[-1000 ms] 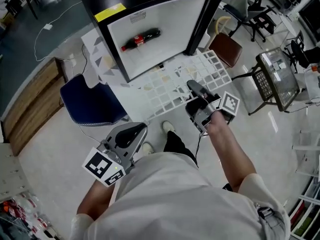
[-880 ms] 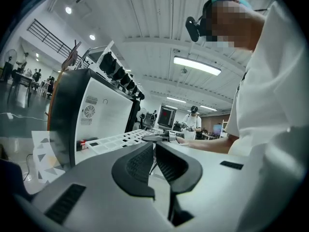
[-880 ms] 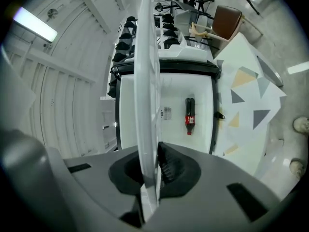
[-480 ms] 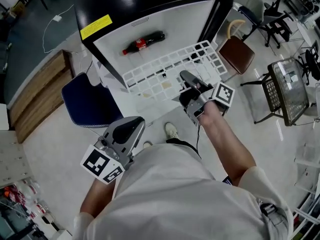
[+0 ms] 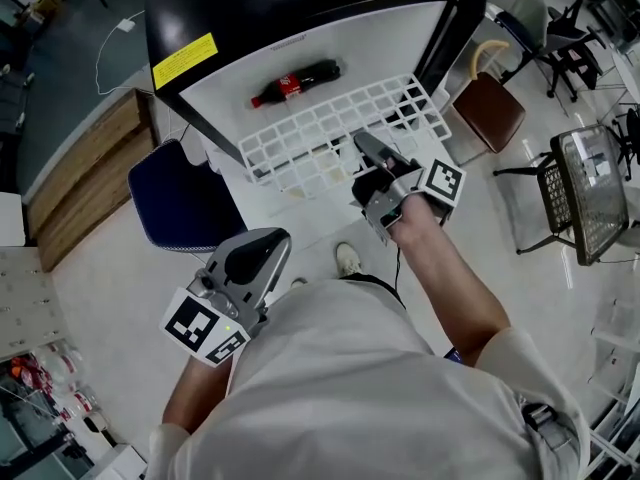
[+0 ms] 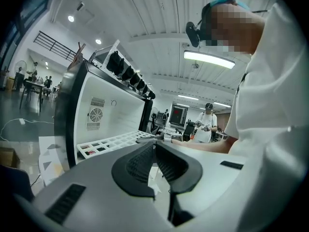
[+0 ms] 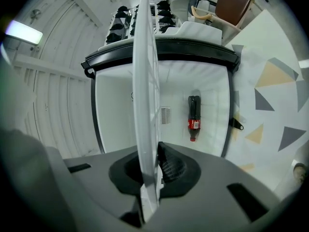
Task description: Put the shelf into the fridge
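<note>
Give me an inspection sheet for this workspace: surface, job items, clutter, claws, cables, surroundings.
Surface: pale grey floor; no table seen.
Job's things: white plastic grid shelf held roughly level, far edge at the mouth of the black-framed fridge with white interior, door not seen.
Clutter: dark cola bottle with red label lying inside the fridge.
Grippers: right claw shut on the shelf's near edge; left claw shut, empty, held back by the person's body.
Cables: white cable loose on the dark floor far left.
Surroundings: navy blue chair, brown chair, wooden cabinet, people at desks in the background.
</note>
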